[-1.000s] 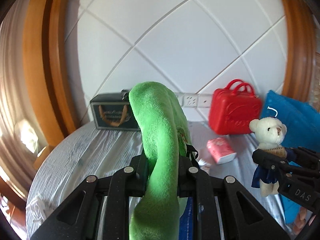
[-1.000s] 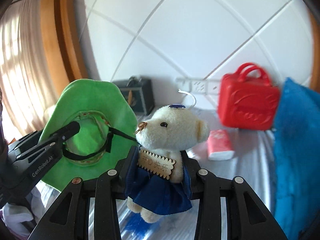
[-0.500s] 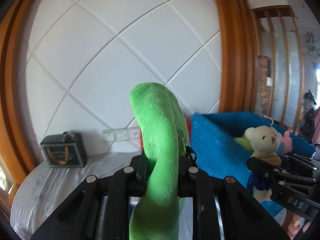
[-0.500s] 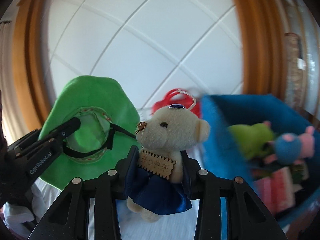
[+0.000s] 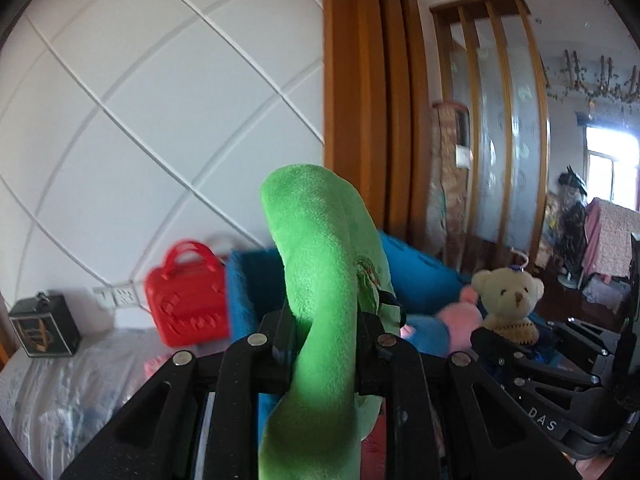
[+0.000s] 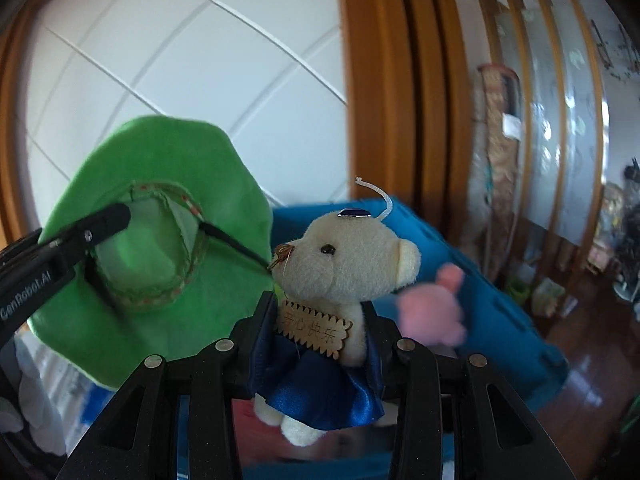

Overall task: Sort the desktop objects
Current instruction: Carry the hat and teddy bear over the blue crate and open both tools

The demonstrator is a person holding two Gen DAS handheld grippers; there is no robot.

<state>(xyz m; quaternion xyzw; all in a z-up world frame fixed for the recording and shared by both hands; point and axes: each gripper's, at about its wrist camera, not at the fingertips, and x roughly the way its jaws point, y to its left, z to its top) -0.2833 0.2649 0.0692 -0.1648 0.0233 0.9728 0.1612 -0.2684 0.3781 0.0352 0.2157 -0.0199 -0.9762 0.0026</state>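
My left gripper is shut on the brim of a green plush hat, which stands edge-on between its fingers. From the right wrist view the same green hat shows its open underside and black chin strap at the left. My right gripper is shut on a cream teddy bear in a blue satin skirt with a wooden tag. That teddy bear appears at the right in the left wrist view. Both toys hang over a blue fabric bin holding a pink plush.
A red toy handbag and a dark box stand on the white-covered table by the panelled wall. A wooden pillar rises behind the blue bin. Beyond it lie a slatted screen and a cluttered room.
Both grippers have swung to the right with their toys, from over the table to over the blue bin. The red handbag and dark box have slid to the left of the views.
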